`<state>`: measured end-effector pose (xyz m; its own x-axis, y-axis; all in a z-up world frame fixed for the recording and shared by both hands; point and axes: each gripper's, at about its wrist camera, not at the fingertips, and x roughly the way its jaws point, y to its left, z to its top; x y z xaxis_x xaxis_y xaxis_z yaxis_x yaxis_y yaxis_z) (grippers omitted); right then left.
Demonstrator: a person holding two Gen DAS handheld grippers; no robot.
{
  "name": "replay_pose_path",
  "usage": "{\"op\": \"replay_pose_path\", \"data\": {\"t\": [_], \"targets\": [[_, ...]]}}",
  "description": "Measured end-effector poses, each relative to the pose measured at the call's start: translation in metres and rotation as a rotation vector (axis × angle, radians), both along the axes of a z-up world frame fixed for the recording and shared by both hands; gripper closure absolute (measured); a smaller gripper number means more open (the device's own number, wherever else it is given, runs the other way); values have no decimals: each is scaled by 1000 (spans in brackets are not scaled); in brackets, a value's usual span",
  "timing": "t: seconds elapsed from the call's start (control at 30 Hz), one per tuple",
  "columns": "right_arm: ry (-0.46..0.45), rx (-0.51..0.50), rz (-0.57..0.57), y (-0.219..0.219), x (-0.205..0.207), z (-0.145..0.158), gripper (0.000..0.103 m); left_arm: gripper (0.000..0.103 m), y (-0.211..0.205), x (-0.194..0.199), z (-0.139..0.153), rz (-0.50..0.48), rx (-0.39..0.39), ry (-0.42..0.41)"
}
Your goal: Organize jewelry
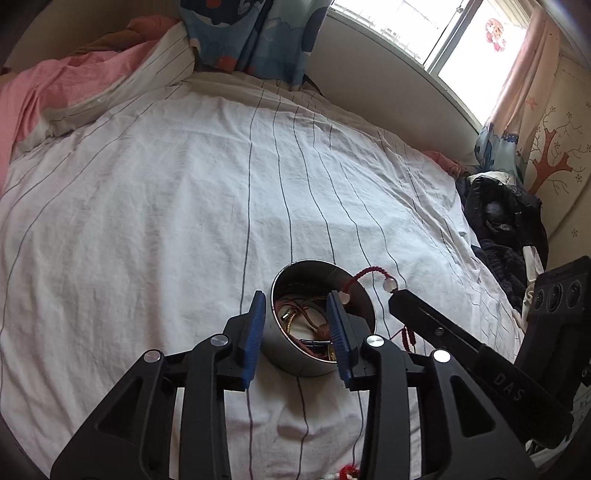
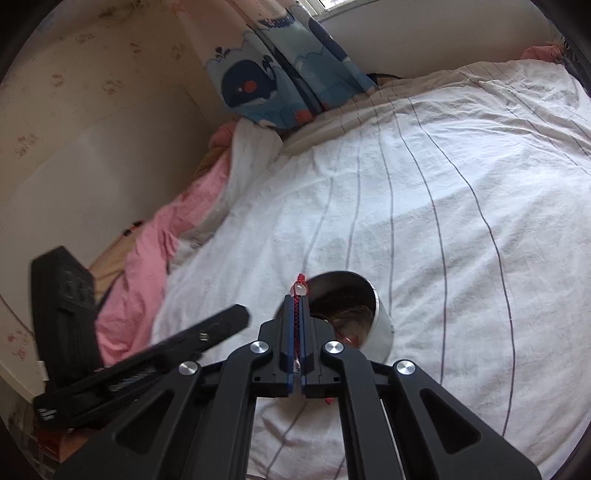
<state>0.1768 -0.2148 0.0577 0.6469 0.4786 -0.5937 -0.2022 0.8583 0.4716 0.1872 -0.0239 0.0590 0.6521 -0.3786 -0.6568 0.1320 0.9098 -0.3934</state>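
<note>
A round metal tin sits on the striped white bedsheet and holds tangled cords and gold-coloured pieces. My left gripper stands open over the tin's near side, with nothing pressed between its blue pads. A red braided bracelet with pale beads arcs from the tin's rim to my right gripper. In the right wrist view my right gripper is shut on that red bracelet, and a pale bead sits just past its tips. The tin lies just right of them. A left finger shows at the left.
A pink blanket is bunched at the bed's far left. A blue whale-print curtain hangs at the head. Dark clothes are piled off the bed's right edge below a window. A red tassel lies near the bottom edge.
</note>
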Motion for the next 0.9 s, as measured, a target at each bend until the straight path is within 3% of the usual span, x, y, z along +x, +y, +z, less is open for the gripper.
{"op": "replay_pose_path", "data": {"t": [0.07, 0.1, 0.33, 0.57, 0.9], "targets": [[22, -41, -31, -2, -2, -4, 84, 69, 4, -10, 4, -8, 11, -5], [15, -50, -45, -5, -6, -3, 82, 69, 6, -16, 7, -13, 20, -9], [15, -69, -51, -27, -65, 10, 80, 64, 6, -76, 13, -99, 117, -32], [114, -24, -3, -29, -146, -24, 78, 61, 1, -145, -2, -193, 197, -66], [120, -87, 42, -2, -150, -39, 78, 61, -8, -169, -33, -251, 196, -45]]}}
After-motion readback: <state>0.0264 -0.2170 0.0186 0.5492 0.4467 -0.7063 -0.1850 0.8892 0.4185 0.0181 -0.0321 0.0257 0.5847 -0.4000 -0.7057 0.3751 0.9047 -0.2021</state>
